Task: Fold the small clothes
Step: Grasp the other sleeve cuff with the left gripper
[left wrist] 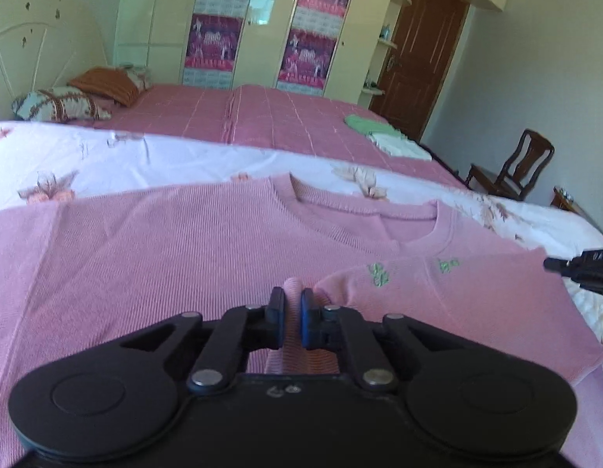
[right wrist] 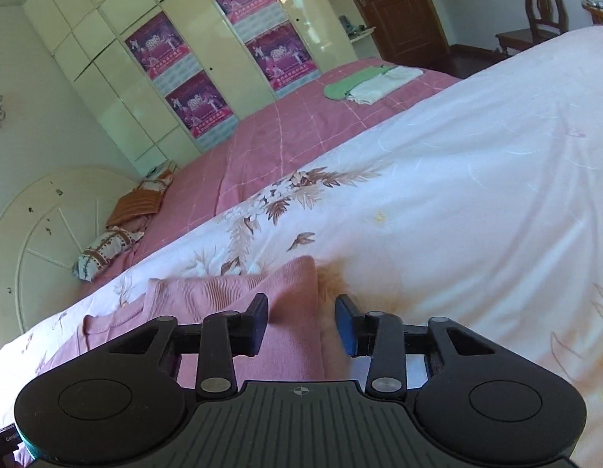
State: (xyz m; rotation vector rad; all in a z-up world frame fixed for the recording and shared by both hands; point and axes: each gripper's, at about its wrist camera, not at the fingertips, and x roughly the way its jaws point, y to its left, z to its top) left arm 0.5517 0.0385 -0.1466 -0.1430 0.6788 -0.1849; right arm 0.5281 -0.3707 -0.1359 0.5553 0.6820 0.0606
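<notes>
A pink ribbed sweater lies flat on the white floral quilt, neckline away from me. One side with small green embroidery is folded over onto the front. My left gripper is shut on a raised pinch of the sweater's fabric near its lower middle. In the right wrist view a corner of the pink sweater lies between the fingers of my right gripper. Its jaws stand apart, with a gap between the cloth and the right pad. The right gripper's tip shows at the left view's right edge.
Folded green and white clothes sit on the pink checked bedsheet beyond the quilt. Pillows lie by the headboard. A wardrobe, a brown door and a wooden chair stand behind.
</notes>
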